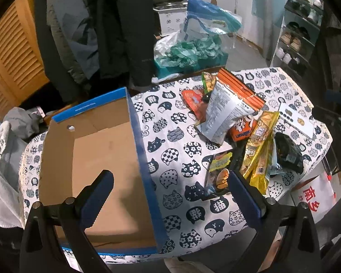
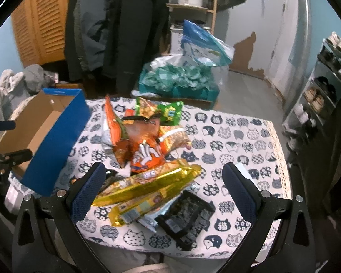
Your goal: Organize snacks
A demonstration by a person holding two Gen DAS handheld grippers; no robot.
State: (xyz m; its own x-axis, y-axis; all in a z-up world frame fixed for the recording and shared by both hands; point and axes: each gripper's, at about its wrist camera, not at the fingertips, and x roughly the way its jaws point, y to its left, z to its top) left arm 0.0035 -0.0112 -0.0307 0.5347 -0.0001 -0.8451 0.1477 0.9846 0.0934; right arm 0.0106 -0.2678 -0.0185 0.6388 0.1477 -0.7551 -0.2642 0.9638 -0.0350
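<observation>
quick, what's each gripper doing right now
left gripper: open, holding nothing, over the cardboard box edge
right gripper: open, holding nothing, above the gold snack packet

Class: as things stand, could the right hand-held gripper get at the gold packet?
Probably yes. The right hand-held gripper is open, and the gold packet lies atop the pile between its fingers, uncovered.

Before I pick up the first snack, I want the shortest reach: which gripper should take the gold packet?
Right. The right gripper is open directly over the gold packet, while the left gripper hovers open by the empty box, beside the pile.
</observation>
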